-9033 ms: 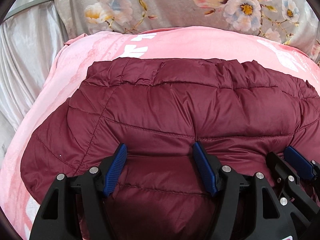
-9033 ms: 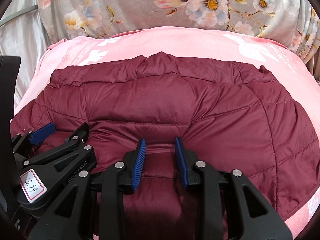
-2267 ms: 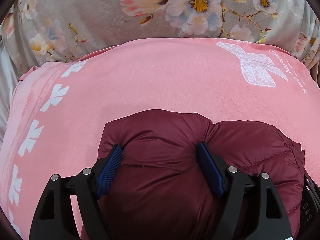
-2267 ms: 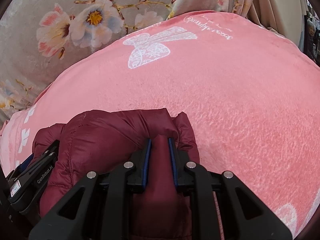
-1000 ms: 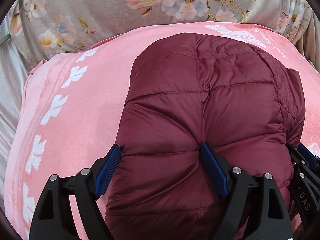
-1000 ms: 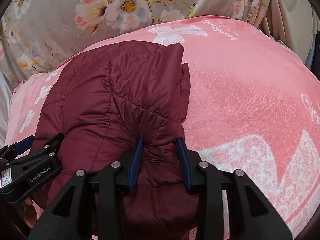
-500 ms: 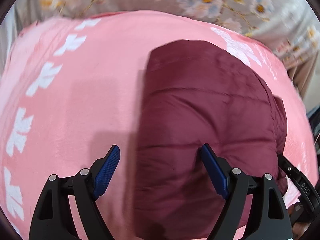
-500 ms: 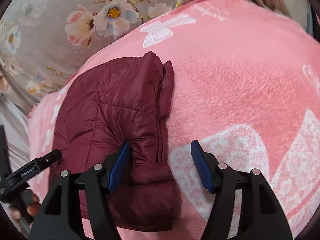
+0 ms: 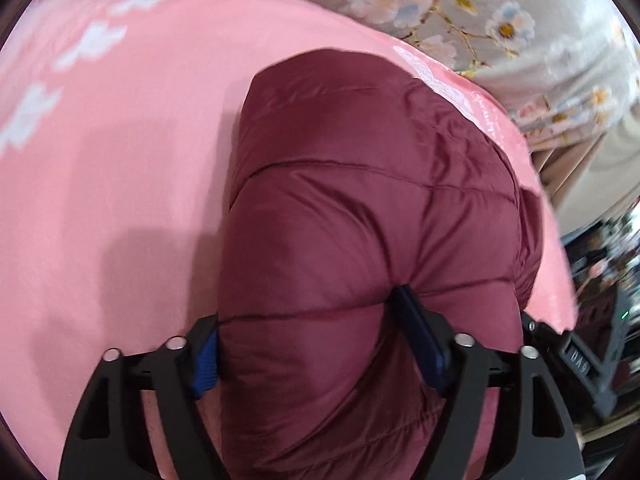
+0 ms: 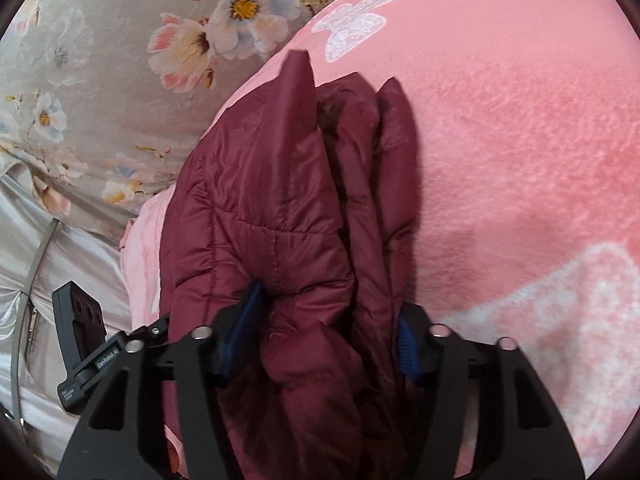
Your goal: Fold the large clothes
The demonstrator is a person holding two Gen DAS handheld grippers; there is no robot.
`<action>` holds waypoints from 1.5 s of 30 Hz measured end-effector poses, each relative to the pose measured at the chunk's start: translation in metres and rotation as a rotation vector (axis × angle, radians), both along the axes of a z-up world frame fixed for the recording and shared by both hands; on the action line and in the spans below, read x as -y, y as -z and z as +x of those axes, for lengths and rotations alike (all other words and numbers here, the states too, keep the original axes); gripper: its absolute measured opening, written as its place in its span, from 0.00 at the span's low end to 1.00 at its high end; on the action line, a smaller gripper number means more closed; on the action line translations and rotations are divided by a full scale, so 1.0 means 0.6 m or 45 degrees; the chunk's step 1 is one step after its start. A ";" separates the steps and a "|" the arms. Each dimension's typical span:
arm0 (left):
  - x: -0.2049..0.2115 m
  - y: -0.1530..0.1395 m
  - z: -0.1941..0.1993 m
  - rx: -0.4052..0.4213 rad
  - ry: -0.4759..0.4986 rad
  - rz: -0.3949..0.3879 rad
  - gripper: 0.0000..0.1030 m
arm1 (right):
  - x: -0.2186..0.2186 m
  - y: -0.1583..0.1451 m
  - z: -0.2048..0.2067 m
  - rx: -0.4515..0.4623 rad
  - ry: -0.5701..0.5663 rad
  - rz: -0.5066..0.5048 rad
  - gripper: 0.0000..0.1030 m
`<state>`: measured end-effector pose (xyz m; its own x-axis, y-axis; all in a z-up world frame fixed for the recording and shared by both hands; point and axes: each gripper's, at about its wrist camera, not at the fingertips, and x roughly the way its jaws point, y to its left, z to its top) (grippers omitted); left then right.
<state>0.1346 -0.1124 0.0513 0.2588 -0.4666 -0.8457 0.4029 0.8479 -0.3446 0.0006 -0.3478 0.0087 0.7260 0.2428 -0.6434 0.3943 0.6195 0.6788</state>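
Note:
A maroon quilted puffer jacket [image 9: 360, 200] lies folded into a thick bundle on a pink blanket [image 9: 120, 160]. My left gripper [image 9: 312, 336] straddles the bundle's near left part. Its jaws are closing, and the right pad dents the fabric while the left pad sits against the bundle's edge. In the right wrist view the jacket [image 10: 260, 200] shows its stacked folded edges. My right gripper [image 10: 326, 334] has its jaws closing around that stack, with both blue pads pressed into the layers.
The pink blanket [image 10: 520, 160] with white prints spreads to the right. Grey floral fabric [image 10: 120, 40] runs along the far side, and silver satin cloth [image 10: 60, 280] lies at the left. The other gripper's body [image 10: 88, 340] shows at the lower left. Dark room clutter [image 9: 608, 260] sits beyond the bed's right edge.
Half a second ago both grippers stood wide, pads clear of the fabric. Now both have narrowed onto the folded jacket. Both views have rolled and swung sideways.

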 end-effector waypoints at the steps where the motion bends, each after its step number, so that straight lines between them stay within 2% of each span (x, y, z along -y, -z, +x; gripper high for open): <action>1: 0.006 -0.010 -0.004 0.048 0.010 0.030 0.59 | -0.004 -0.007 0.002 0.005 0.004 -0.033 0.29; 3: 0.011 -0.029 -0.006 0.118 0.028 0.060 0.42 | -0.022 -0.038 0.010 0.016 -0.004 -0.177 0.20; 6: 0.013 -0.069 -0.004 0.235 0.063 0.072 0.29 | -0.046 -0.084 0.026 0.058 -0.022 -0.321 0.15; 13: 0.001 -0.162 0.021 0.598 0.068 0.138 0.28 | -0.096 -0.201 0.114 0.255 -0.069 -0.576 0.14; 16: -0.009 -0.194 0.057 0.698 0.036 0.123 0.28 | -0.112 -0.235 0.164 0.349 -0.098 -0.644 0.14; 20: -0.039 -0.216 0.113 0.780 0.011 0.079 0.28 | -0.126 -0.250 0.219 0.454 -0.118 -0.672 0.14; 24: -0.046 -0.218 0.165 0.868 0.013 0.102 0.28 | -0.134 -0.233 0.280 0.498 -0.132 -0.688 0.14; 28: -0.056 -0.190 0.217 0.877 0.010 0.117 0.28 | -0.139 -0.203 0.333 0.493 -0.138 -0.707 0.14; 33: -0.058 -0.134 0.265 0.849 0.012 0.165 0.28 | -0.143 -0.143 0.398 0.413 -0.174 -0.699 0.14; 37: -0.060 -0.078 0.299 0.779 0.027 0.196 0.28 | -0.140 -0.088 0.425 0.334 -0.200 -0.662 0.14; 40: -0.059 -0.044 0.306 0.766 0.027 0.247 0.29 | -0.144 -0.054 0.435 0.269 -0.213 -0.659 0.15; 45: -0.061 -0.027 0.301 0.788 0.002 0.288 0.34 | -0.124 -0.036 0.439 0.203 -0.211 -0.539 0.19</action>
